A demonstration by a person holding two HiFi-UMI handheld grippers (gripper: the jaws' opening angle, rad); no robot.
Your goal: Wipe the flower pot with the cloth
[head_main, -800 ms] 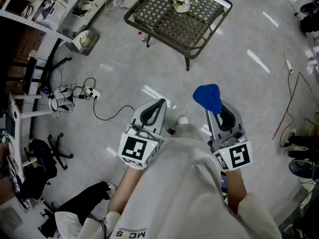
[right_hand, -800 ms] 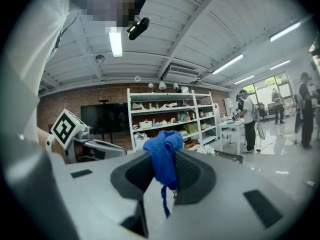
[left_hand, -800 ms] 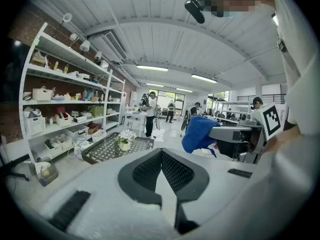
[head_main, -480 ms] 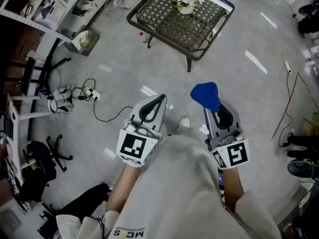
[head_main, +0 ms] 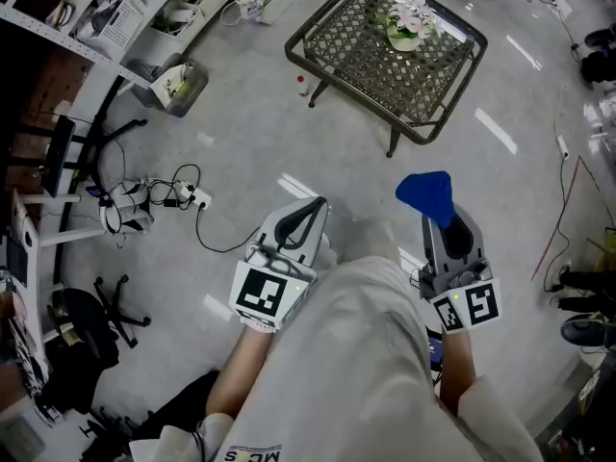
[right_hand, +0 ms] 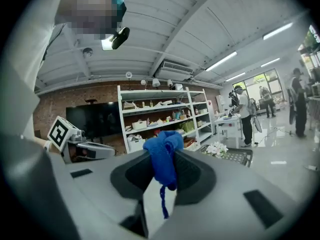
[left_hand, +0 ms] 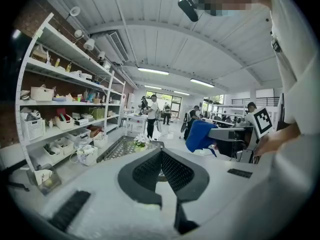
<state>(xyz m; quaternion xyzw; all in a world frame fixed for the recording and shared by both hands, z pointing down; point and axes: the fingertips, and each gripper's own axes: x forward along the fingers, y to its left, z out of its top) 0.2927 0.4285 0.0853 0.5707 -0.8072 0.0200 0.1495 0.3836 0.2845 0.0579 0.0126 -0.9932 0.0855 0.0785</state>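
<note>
Seen from above, a person stands on a grey workshop floor holding a gripper in each hand, both held out about level toward a low metal lattice surface (head_main: pixel 371 51). The flower pot (head_main: pixel 402 37), a small pale pot of pink and white flowers, stands upright on the far part of that surface. Both grippers are on the near side of the surface and well apart from it, with bare floor between. The right gripper (head_main: pixel 441 215) has its jaws pinching a blue cloth (head_main: pixel 425 191), which bunches above the tips and trails a loose thread below. The left gripper (head_main: pixel 310 210) has its jaws pressed together with nothing between them. From the right gripper's own camera the pot sits beyond the cloth and off to the right of the jaws. From the left gripper's camera it lies almost dead ahead, only a touch to the left. The right hand looks slightly nearer the surface than the left, and it is the one carrying the cloth. Wiping has not begun. The coming move likely means closing the gap to the surface and swinging the cloth rightward until it meets the pot's side.
</note>
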